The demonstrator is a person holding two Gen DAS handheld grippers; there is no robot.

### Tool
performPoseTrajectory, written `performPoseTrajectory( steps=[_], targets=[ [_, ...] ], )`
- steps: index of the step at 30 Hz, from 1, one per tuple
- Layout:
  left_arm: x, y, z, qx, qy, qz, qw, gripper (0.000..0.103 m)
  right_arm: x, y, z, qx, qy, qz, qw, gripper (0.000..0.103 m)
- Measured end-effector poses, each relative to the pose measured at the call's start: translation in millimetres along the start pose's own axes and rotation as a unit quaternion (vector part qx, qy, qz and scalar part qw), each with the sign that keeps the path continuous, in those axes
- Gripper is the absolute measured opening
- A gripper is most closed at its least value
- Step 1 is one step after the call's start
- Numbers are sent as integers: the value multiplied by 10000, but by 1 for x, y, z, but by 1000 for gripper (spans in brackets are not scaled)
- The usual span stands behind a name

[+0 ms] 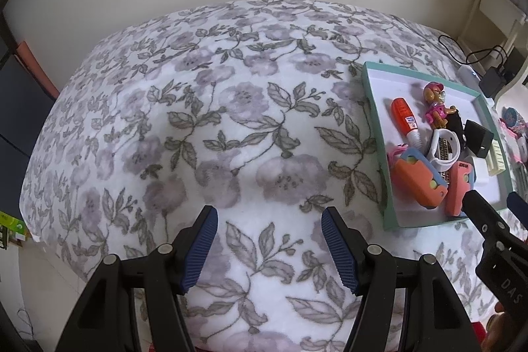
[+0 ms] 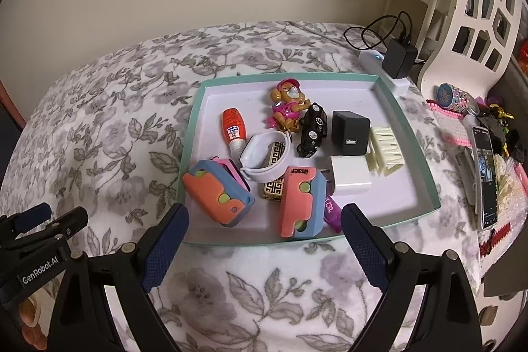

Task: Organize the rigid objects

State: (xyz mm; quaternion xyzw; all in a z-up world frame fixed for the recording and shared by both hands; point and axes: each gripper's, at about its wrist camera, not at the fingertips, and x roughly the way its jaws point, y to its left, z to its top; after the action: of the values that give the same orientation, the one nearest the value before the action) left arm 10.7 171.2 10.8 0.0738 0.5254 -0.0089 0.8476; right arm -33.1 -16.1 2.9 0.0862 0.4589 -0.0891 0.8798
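Looking along the right gripper [image 2: 264,240], the whole tray [image 2: 194,121] shows, lying on the flowered blanket [image 2: 109,134] with its near edge just past the released, empty jaws. The left gripper [image 1: 269,248] faces bare blanket instead, its jaws likewise spread and holding nothing, and catches the tray [image 1: 373,134] only at its right edge, foreshortened.

Only the right view shows the clutter beside the tray: a phone [image 2: 485,177], a round tin [image 2: 457,96], pink beads [image 2: 445,111], and a black plug [image 2: 399,58] on a white power strip [image 2: 371,58]. It also shows the black toy car [image 2: 313,129] and the purple strip [image 2: 331,210] plainly; the left view hides most of both.

Counted in the tray: two orange-and-blue folding toys [image 2: 217,190] [image 2: 302,200], the second lying near the front rim; two charger cubes, one black [image 2: 349,132] and one white [image 2: 349,178]; one orange glue tube [image 2: 234,127]; one dog figure [image 2: 288,104]; one white band [image 2: 267,157] resting over a gold patterned block [image 2: 275,188]; one cream hair clip [image 2: 386,149]. Everything sits touching or close together toward the tray's middle and front.
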Motion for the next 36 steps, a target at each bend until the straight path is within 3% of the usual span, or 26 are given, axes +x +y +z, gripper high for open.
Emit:
performPoseTrajectory(
  steps=[36],
  targets=[
    [4,5,4,-176,133,39,9997,70,4,13,-1,-277,-58,180,9994,94]
  ],
)
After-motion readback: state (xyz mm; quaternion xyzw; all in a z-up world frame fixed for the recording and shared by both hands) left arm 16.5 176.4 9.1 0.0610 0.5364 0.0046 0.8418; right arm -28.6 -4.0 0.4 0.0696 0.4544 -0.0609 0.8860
